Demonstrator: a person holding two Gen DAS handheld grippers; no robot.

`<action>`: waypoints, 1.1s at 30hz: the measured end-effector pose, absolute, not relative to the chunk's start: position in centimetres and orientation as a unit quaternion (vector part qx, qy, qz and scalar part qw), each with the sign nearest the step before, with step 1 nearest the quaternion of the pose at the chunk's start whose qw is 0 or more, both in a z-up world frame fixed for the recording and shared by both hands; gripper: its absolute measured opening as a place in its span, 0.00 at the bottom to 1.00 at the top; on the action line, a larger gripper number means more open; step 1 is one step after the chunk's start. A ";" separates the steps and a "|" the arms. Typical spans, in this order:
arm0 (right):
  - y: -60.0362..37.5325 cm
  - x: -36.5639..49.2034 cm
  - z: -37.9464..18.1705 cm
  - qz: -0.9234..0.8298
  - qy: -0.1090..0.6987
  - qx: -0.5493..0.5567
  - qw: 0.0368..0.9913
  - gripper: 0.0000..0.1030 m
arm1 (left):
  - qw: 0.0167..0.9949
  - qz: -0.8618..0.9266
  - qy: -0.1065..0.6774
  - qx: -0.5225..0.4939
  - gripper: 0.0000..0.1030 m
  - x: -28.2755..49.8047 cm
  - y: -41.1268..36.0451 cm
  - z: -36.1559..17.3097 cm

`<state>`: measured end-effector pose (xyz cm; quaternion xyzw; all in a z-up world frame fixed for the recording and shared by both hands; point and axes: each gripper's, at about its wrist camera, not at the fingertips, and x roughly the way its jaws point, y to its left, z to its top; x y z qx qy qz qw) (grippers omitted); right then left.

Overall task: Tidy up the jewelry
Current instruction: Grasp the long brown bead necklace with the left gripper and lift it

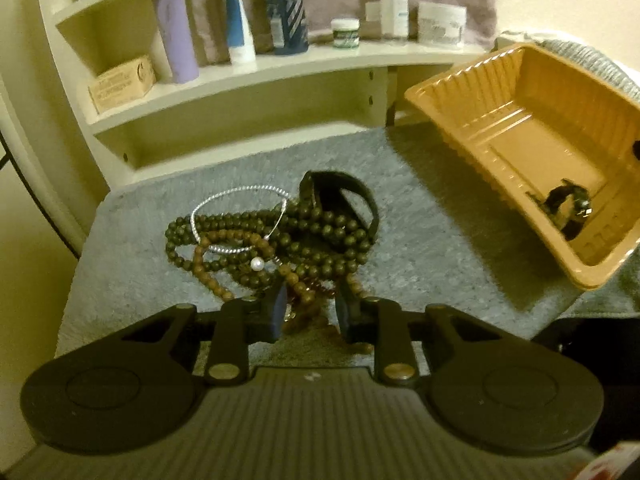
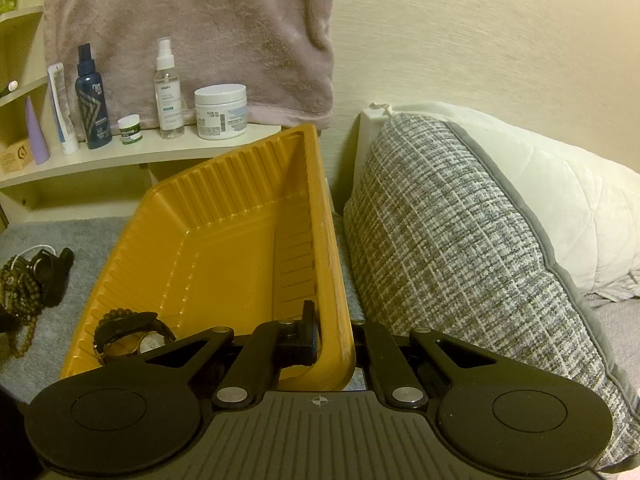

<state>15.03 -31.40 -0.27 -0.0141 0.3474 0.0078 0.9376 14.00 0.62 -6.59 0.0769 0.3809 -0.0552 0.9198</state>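
A pile of jewelry lies on the grey mat (image 1: 420, 240): dark green bead strands (image 1: 320, 240), a brown bead strand (image 1: 208, 276), a silver bangle (image 1: 236, 216) with a white pearl (image 1: 257, 264), and a black strap (image 1: 344, 196). My left gripper (image 1: 310, 308) sits at the pile's near edge, its jaws narrowly apart around brown and reddish beads (image 1: 304, 300). My right gripper (image 2: 332, 336) is shut on the right rim of the yellow tray (image 2: 332, 280) and holds it tilted. A watch and bead bracelet (image 2: 132, 332) lie in the tray's low corner, also seen in the left wrist view (image 1: 568, 208).
A cream shelf (image 1: 280, 64) behind the mat holds bottles, tubes and jars, such as a white jar (image 2: 220, 110). A pink towel (image 2: 200, 32) hangs behind it. A grey woven cushion (image 2: 460, 260) and a white pillow (image 2: 560, 200) stand right of the tray.
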 end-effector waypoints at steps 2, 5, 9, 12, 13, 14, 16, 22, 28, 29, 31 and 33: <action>-31.4 15.0 -0.3 0.008 0.347 -0.014 0.938 0.04 | 0.916 -0.052 0.390 0.076 0.23 14.3 0.7 -7.0; -31.4 15.1 -0.3 0.007 0.348 -0.015 0.937 0.04 | 0.916 -0.049 0.392 0.076 0.21 14.4 1.0 -7.4; -31.5 15.1 -0.3 0.007 0.348 -0.015 0.937 0.04 | 0.915 -0.057 0.393 0.077 0.07 14.5 1.5 -7.0; -31.5 15.1 -0.3 0.007 0.348 -0.015 0.937 0.04 | 0.916 -0.063 0.388 0.074 0.06 14.6 2.2 -6.2; -31.5 15.1 -0.3 0.008 0.348 -0.015 0.937 0.04 | 0.918 -0.066 0.385 0.074 0.06 14.6 2.5 -5.8; -31.5 15.1 -0.3 0.007 0.348 -0.015 0.937 0.04 | 0.920 -0.068 0.379 0.075 0.06 14.6 2.9 -5.2; -31.5 15.1 -0.3 0.007 0.348 -0.015 0.937 0.04 | 0.924 -0.068 0.369 0.080 0.06 14.7 3.5 -4.1; -31.6 15.1 -0.4 0.007 0.347 -0.016 0.938 0.04 | 0.937 -0.071 0.329 0.090 0.06 15.7 5.7 -0.1; -31.6 15.1 -0.4 0.007 0.347 -0.016 0.938 0.04 | 0.949 -0.073 0.290 0.100 0.06 16.5 6.6 3.6; -31.5 15.1 -0.4 0.007 0.347 -0.015 0.938 0.04 | 0.950 -0.073 0.284 0.102 0.06 16.6 6.6 4.2; -31.6 15.1 -0.4 0.007 0.347 -0.016 0.938 0.04 | 0.953 -0.076 0.273 0.104 0.06 16.9 6.6 5.3; -31.5 15.1 -0.4 0.007 0.347 -0.016 0.938 0.04 | 0.956 -0.079 0.263 0.107 0.06 16.9 6.6 6.3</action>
